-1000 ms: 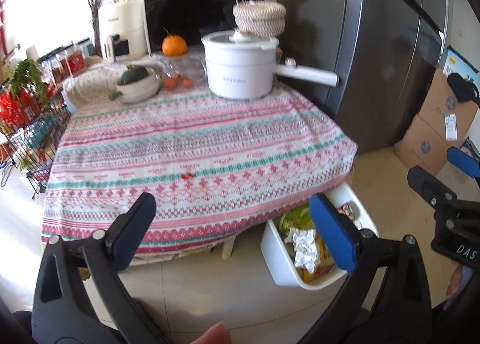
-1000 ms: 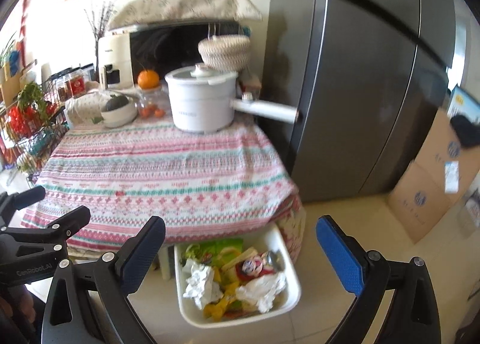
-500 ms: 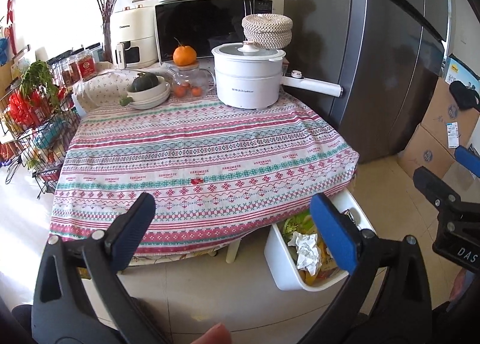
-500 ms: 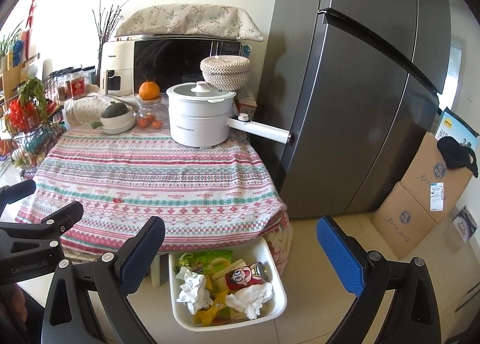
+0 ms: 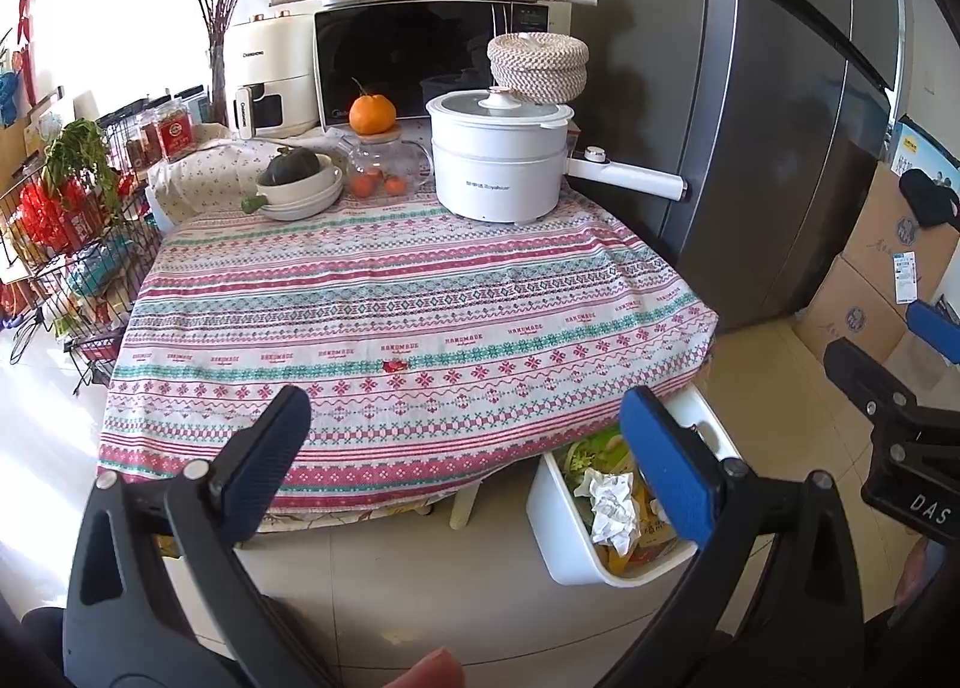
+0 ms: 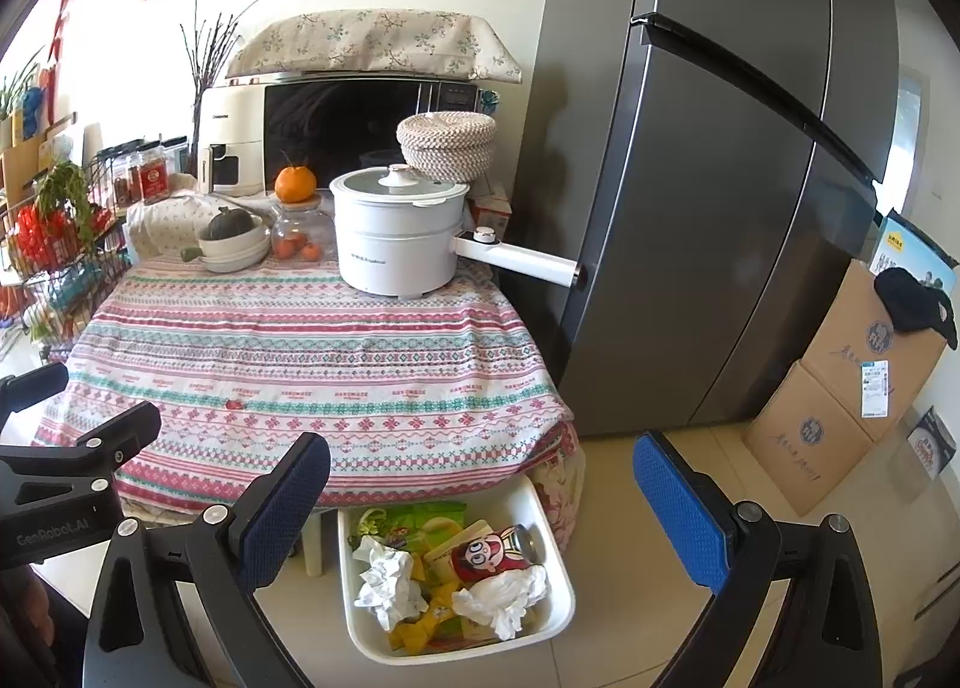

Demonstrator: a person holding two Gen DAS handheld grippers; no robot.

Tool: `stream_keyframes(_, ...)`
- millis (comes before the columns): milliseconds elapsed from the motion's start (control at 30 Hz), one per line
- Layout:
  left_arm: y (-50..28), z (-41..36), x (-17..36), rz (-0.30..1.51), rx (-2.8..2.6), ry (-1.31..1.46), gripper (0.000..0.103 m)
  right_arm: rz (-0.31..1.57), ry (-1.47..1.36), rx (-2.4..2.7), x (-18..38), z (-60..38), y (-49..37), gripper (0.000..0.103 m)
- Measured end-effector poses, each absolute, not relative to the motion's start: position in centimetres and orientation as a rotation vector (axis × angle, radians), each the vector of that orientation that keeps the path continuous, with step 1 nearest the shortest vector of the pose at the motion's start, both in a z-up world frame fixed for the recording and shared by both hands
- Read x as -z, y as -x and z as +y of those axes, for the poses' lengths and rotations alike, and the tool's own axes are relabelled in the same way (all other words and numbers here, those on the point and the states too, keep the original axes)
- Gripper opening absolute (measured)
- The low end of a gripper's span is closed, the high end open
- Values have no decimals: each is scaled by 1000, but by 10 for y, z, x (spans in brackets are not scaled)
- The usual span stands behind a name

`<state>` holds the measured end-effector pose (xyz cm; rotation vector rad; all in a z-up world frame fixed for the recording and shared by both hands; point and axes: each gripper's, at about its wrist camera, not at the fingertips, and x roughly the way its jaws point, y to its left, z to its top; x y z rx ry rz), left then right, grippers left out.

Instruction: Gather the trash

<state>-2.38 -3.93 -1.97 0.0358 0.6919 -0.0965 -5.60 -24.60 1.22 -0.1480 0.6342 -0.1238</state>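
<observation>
1. Left gripper [image 5: 474, 460], right gripper [image 6: 480, 502]: fingers apart, empty.
2. Trash bin [image 6: 558, 574] on floor, near right table corner; full.
3. "HANDMADE" on tablecloth [image 5: 420, 292]; "GenRobot.AI" on left gripper body.

white bin [image 6: 549, 538] on floor, half under desk edge | full: crumpled tissues [image 6: 387, 580], red cartoon can [image 6: 495, 553] lying on side, green wrapper [image 6: 414, 514], yellow scraps [image 6: 429, 616] | tiny red bit [image 5: 394, 365] on desk cloth
</observation>
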Motion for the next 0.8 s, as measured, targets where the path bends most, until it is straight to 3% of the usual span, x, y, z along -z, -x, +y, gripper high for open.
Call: stream_keyframes(800,24,-41,19,684,103,-34,102,636,137,108,-10,-246,52,102)
